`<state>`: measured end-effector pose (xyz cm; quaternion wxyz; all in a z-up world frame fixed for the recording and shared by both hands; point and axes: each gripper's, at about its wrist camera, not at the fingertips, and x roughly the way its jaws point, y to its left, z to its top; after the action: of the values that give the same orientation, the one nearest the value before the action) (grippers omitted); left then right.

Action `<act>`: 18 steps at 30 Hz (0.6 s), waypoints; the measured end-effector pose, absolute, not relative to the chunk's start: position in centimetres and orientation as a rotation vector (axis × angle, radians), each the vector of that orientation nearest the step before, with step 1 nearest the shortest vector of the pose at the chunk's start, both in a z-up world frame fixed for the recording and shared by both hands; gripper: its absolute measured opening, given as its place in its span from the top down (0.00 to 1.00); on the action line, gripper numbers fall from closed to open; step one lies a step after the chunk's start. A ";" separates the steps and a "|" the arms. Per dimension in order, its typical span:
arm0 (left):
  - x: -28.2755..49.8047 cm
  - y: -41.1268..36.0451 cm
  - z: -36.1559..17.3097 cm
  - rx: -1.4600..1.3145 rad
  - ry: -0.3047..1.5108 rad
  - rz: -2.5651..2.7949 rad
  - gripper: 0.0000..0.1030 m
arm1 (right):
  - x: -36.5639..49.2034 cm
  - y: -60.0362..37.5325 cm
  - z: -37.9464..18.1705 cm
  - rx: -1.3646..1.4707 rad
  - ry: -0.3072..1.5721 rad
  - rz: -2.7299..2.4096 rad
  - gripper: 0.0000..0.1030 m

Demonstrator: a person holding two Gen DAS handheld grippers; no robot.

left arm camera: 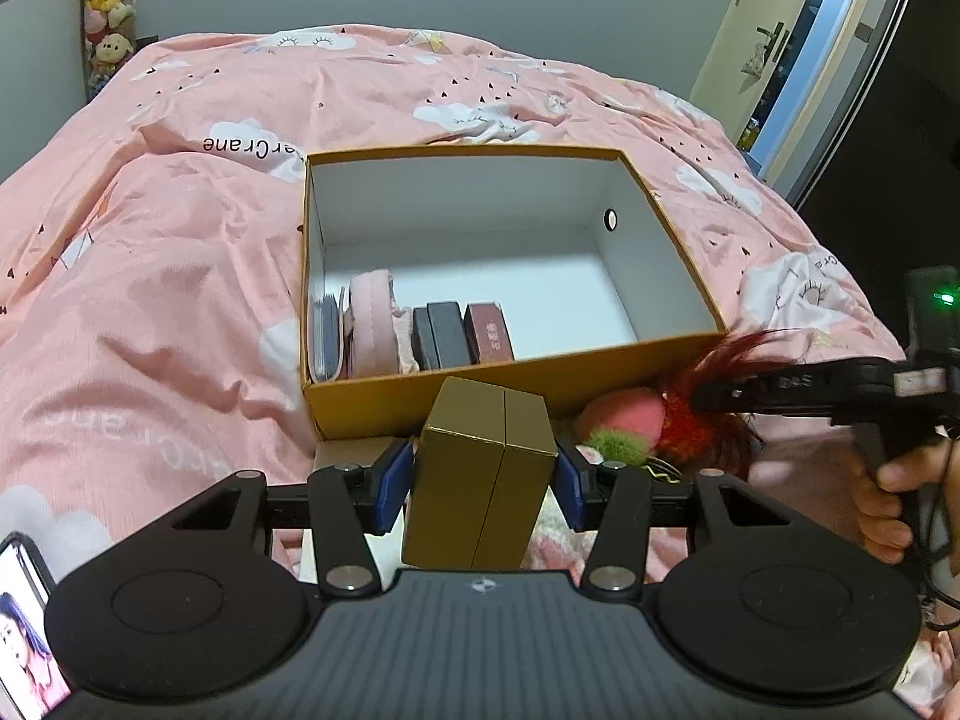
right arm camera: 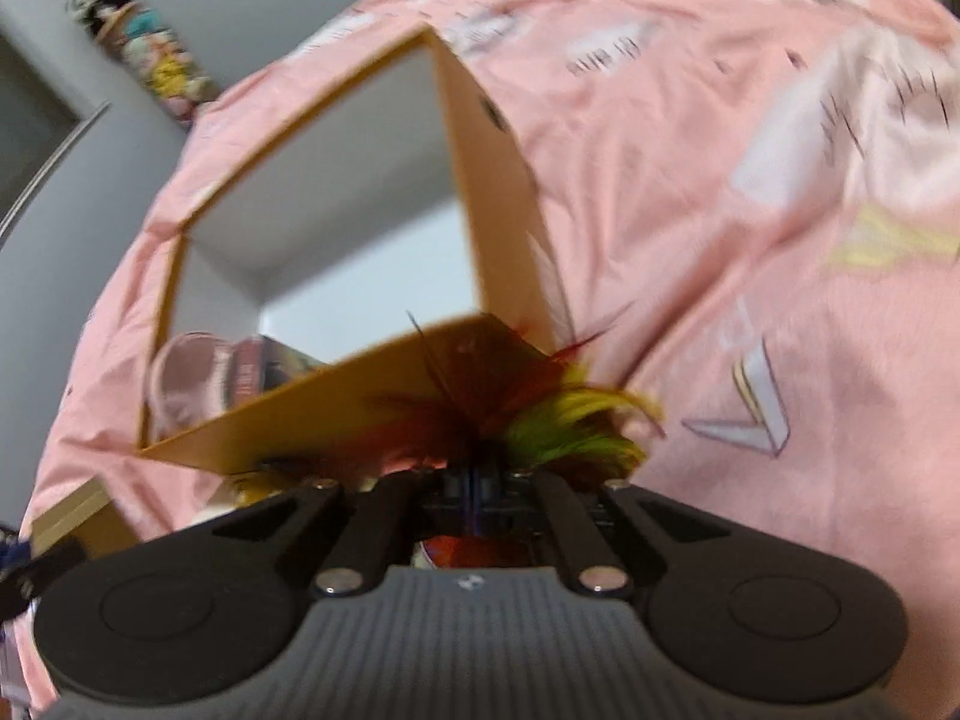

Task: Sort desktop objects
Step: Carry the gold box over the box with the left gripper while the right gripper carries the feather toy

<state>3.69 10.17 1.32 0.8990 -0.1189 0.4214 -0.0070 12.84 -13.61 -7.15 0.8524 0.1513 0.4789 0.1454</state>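
Observation:
An open yellow cardboard box with a white inside lies on the pink bedspread. Along its near left wall stand a pink padded item, dark cases and a dark red case. My left gripper is shut on a gold box, held just in front of the yellow box's near wall. My right gripper is shut on a red and green feather toy at the yellow box's near right corner; the toy also shows in the left wrist view.
A pink and green plush piece lies by the box's near wall. A phone with a lit screen sits at the lower left. Plush toys hang at the wall behind the bed. A door stands at the right.

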 end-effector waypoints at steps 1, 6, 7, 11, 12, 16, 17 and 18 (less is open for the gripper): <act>3.9 10.3 1.4 -0.252 0.871 -0.016 0.45 | 12.6 -13.6 -6.5 0.310 0.999 0.324 0.99; 5.5 10.7 2.3 -0.270 0.849 -0.020 0.45 | 12.0 -14.1 -3.5 0.242 0.934 0.365 0.99; 5.8 10.8 2.6 -0.269 0.844 -0.024 0.45 | 11.9 -14.1 -2.9 0.227 0.919 0.373 0.99; 7.4 10.6 3.6 -0.269 0.826 -0.048 0.45 | 12.0 -14.3 -0.6 0.218 0.887 0.423 0.99; 7.9 10.5 3.8 -0.270 0.821 -0.054 0.45 | 12.1 -14.2 0.0 0.217 0.877 0.439 0.99; 9.9 10.0 4.7 -0.272 0.804 -0.079 0.45 | 12.7 -13.3 2.3 0.194 0.815 0.495 0.99; 10.5 9.8 4.8 -0.276 0.802 -0.087 0.45 | 12.9 -13.0 2.8 0.190 0.802 0.503 0.99; 11.1 9.8 4.8 -0.283 0.801 -0.094 0.45 | 13.2 -12.7 3.2 0.185 0.790 0.513 1.00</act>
<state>11.08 9.78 4.79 0.9100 -0.1373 0.3886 -0.0455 13.19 -12.65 3.25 0.8870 0.0890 0.3799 0.2467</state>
